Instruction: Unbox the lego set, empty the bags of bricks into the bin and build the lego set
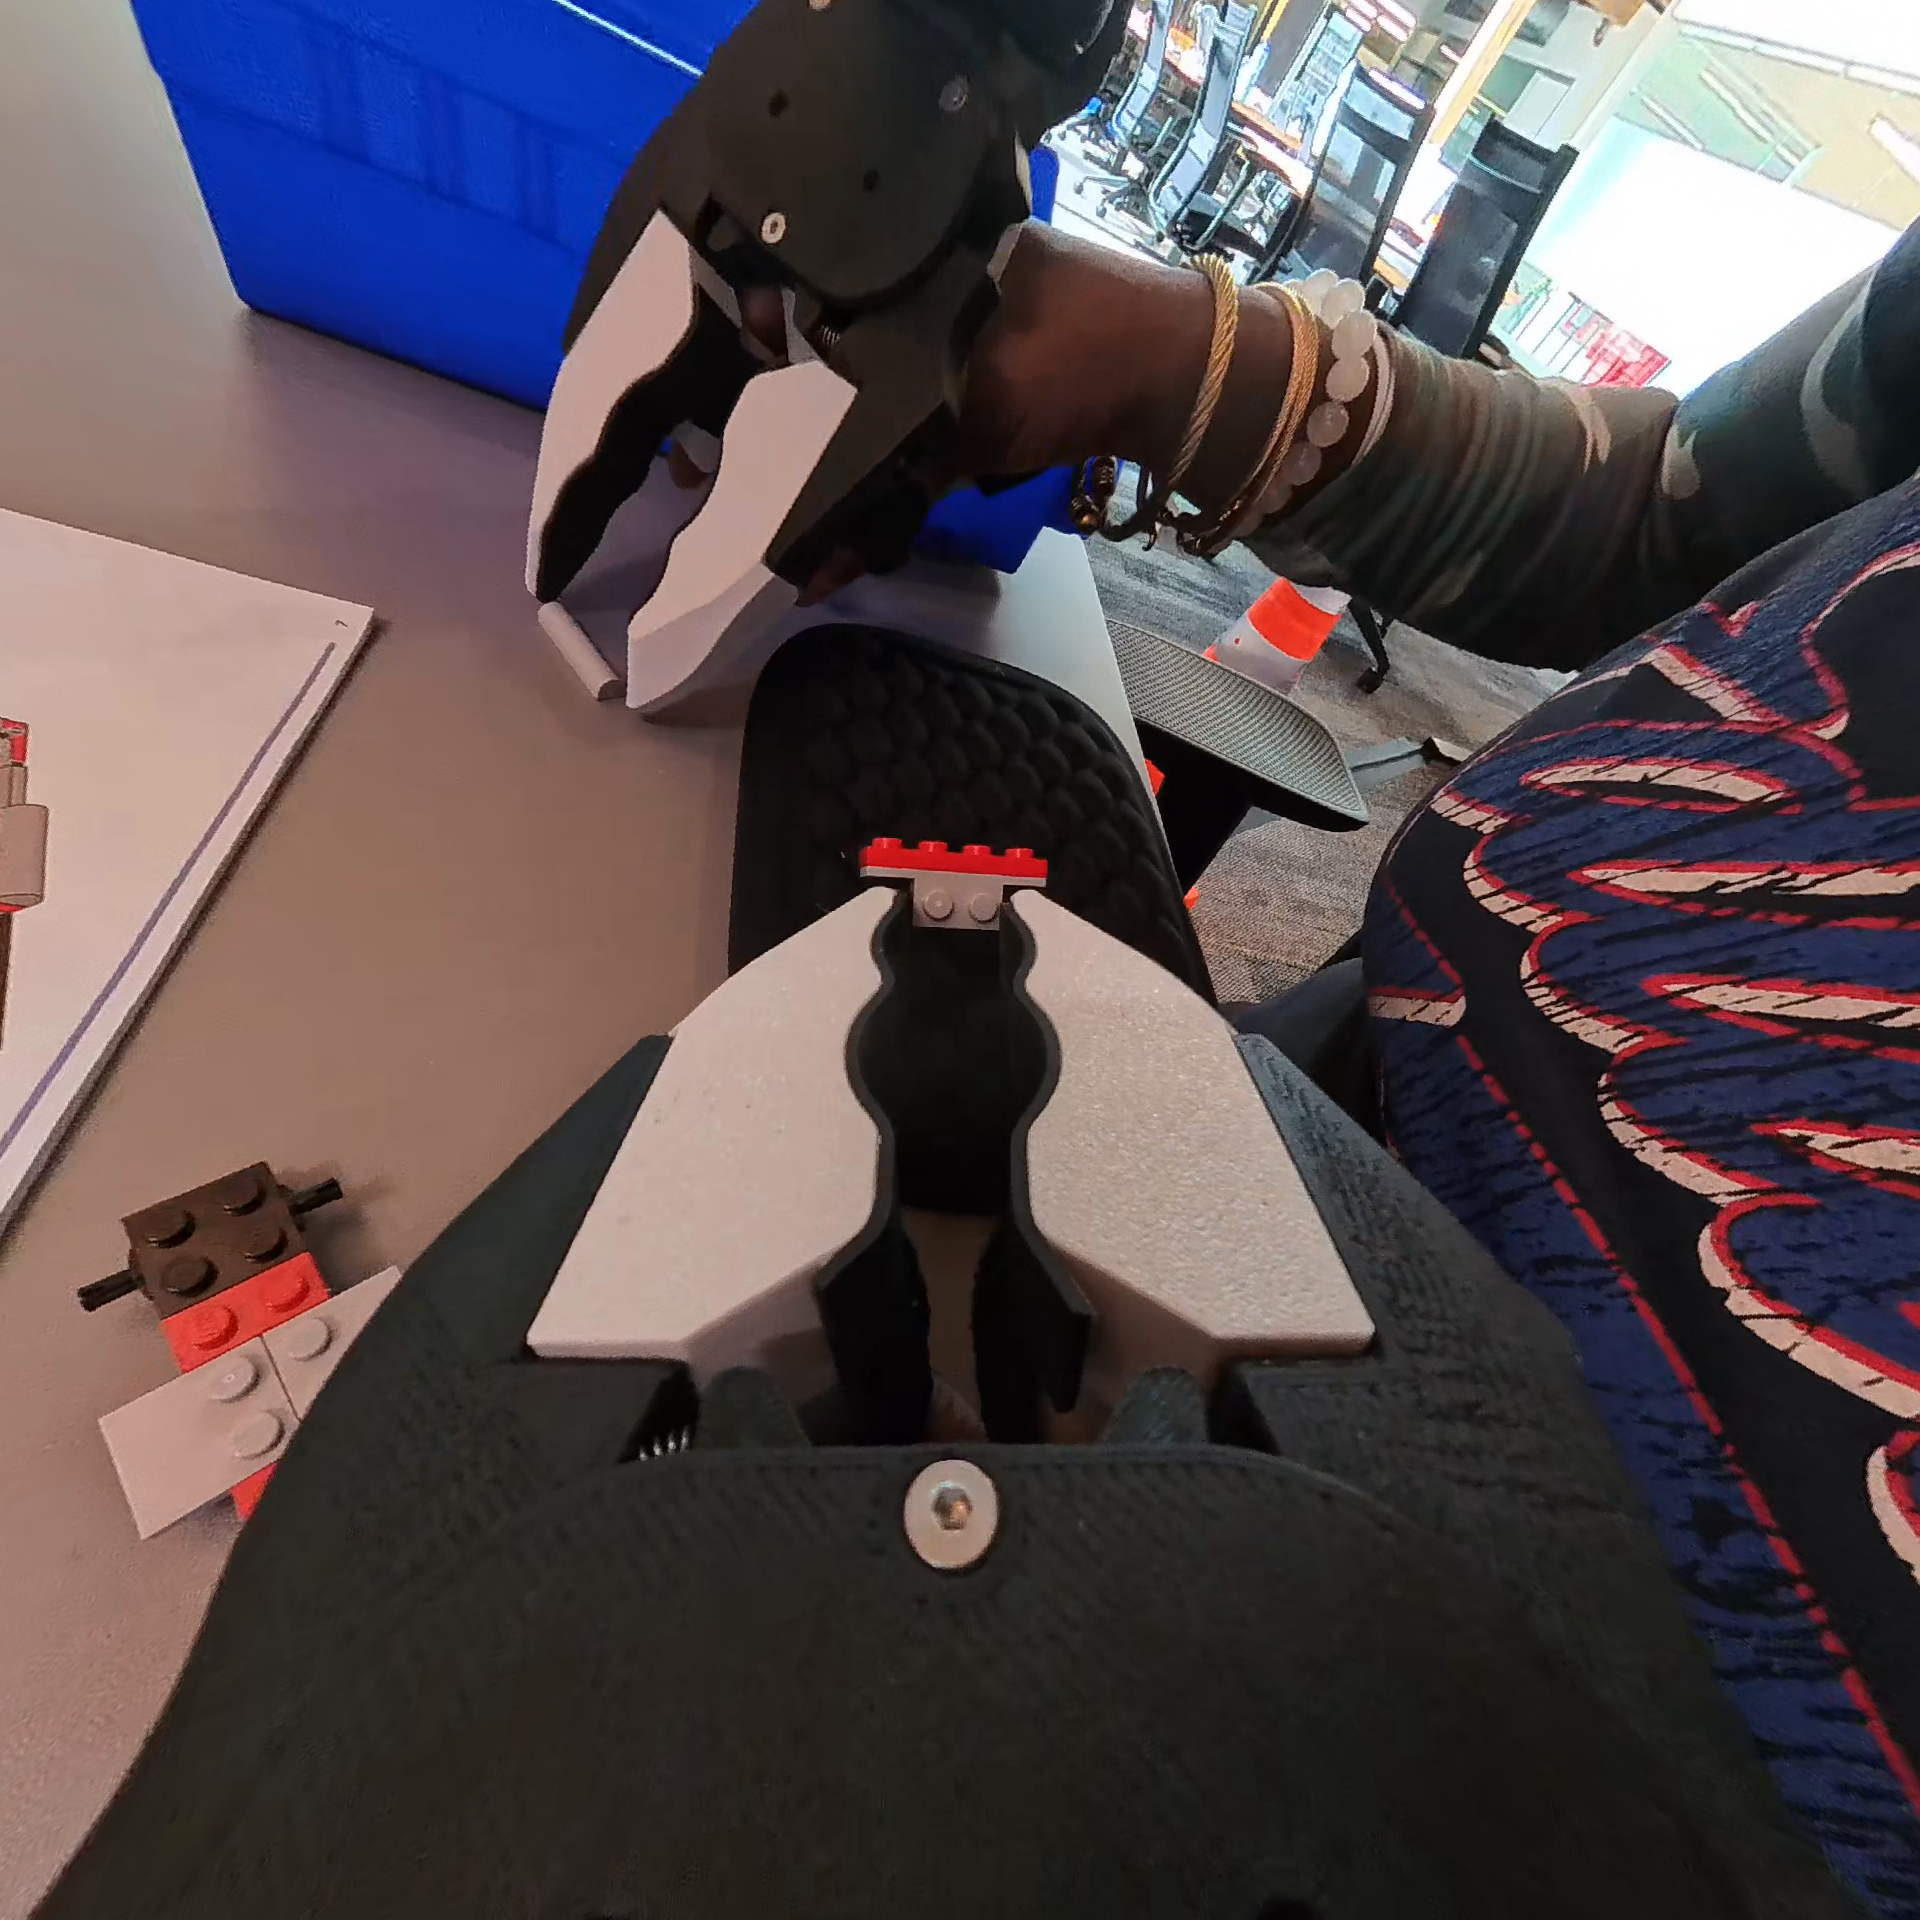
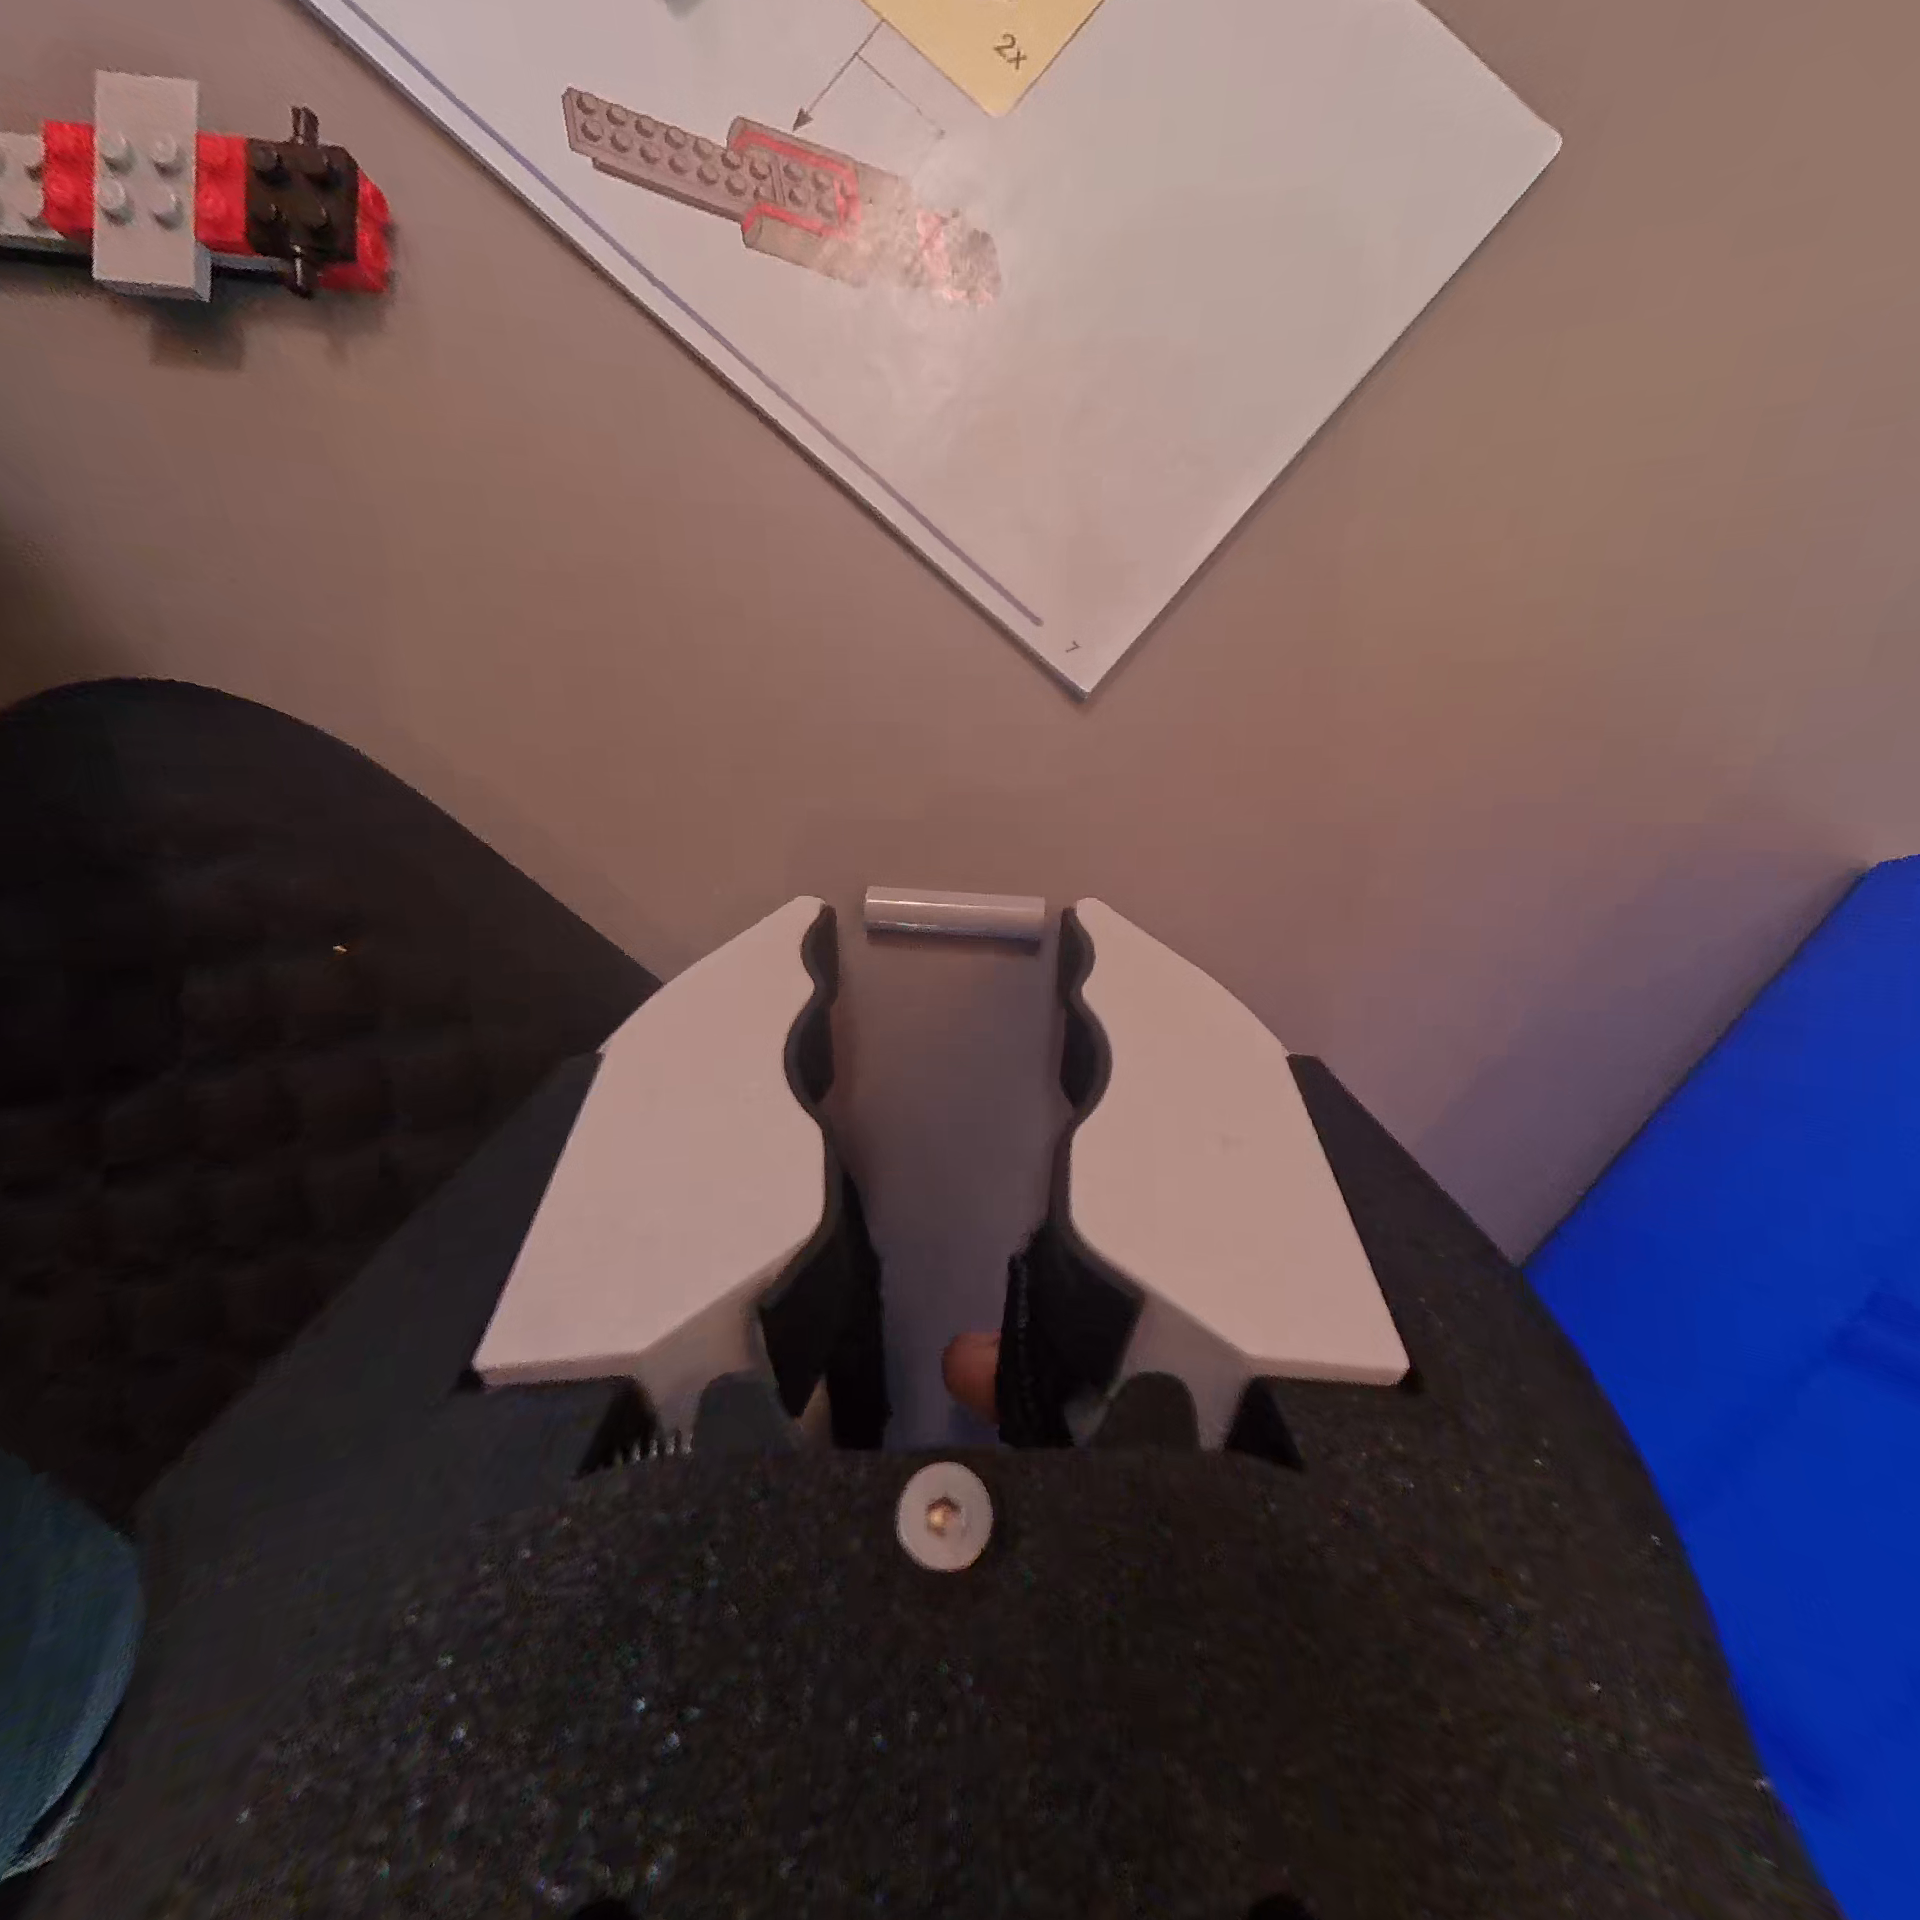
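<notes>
My left gripper (image 1: 954, 906) is shut on a small grey brick (image 1: 958, 906) with a red plate (image 1: 953, 862) stuck on top, held in the air off the table's edge. My right gripper (image 2: 948, 914) is open, tips down at the table on either side of a small grey tube piece (image 2: 951, 916); it also shows in the left wrist view (image 1: 594, 634) with the tube (image 1: 582, 649) at its tips. The partly built model of red, grey and black bricks (image 1: 223, 1340) lies on the table; it also shows in the right wrist view (image 2: 197, 197).
The open instruction booklet (image 2: 1039, 312) lies on the grey table (image 2: 520, 571), also in the left wrist view (image 1: 156, 748). The blue bin (image 1: 416, 187) stands behind the right gripper and at the right (image 2: 1745, 1351). A black chair back (image 1: 935, 748) is by the table edge.
</notes>
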Motion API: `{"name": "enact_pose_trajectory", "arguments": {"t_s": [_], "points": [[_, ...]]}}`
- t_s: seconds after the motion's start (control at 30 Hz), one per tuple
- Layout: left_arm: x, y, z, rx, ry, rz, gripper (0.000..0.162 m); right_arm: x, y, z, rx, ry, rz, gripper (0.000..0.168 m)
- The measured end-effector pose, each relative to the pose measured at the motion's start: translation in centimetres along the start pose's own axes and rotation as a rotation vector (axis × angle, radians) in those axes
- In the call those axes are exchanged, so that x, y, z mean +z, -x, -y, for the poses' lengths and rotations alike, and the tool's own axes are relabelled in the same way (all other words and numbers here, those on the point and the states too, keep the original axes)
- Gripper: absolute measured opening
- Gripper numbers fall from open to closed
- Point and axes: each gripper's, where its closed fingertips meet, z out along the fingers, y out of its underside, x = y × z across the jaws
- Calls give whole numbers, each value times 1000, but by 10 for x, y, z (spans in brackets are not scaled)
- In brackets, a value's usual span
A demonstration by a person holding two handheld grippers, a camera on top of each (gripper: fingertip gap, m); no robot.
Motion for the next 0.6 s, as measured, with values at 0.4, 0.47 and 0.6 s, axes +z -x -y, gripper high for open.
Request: {"name": "enact_pose_trajectory", "arguments": {"t_s": [0.4, 0.47, 0.6], "points": [[0, 1, 0, -25, -3, -10, 16, 1, -2, -1, -13, -22, 16, 33], [-1, 0, 3, -25, -28, -25, 16, -5, 5, 10, -52, -114, 50, 33], [-21, -22, 33, -165, -291, -276, 16, -56, 72, 57, -206, -587, 419, 33]]}}
